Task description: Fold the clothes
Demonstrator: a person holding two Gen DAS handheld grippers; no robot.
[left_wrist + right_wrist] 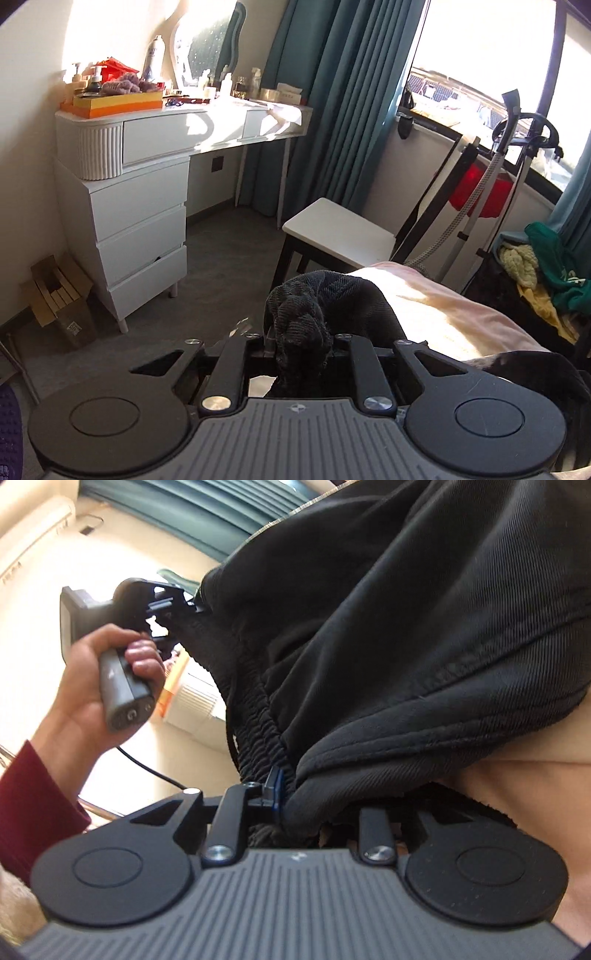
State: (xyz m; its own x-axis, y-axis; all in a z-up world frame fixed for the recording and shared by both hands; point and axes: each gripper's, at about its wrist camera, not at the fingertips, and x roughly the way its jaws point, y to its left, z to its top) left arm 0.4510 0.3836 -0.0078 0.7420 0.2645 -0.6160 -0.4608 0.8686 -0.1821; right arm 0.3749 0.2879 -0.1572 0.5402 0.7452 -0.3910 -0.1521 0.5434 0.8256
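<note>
A black garment with an elastic waistband [406,635] hangs between both grippers, held up in the air. My right gripper [295,805] is shut on its waistband edge; cloth covers the right finger. My left gripper [301,341] is shut on a bunched part of the same black garment [314,314]. In the right wrist view the left gripper [177,609] shows at upper left, held by a hand, pinching the waistband's other end. A pink bed cover [443,306] lies below and to the right.
A white dresser and vanity [140,206] with bottles stands at left. A white stool [340,232] is ahead. A garment steamer [517,155] and a pile of clothes [543,266] are at right. Teal curtains [332,92] hang by the window.
</note>
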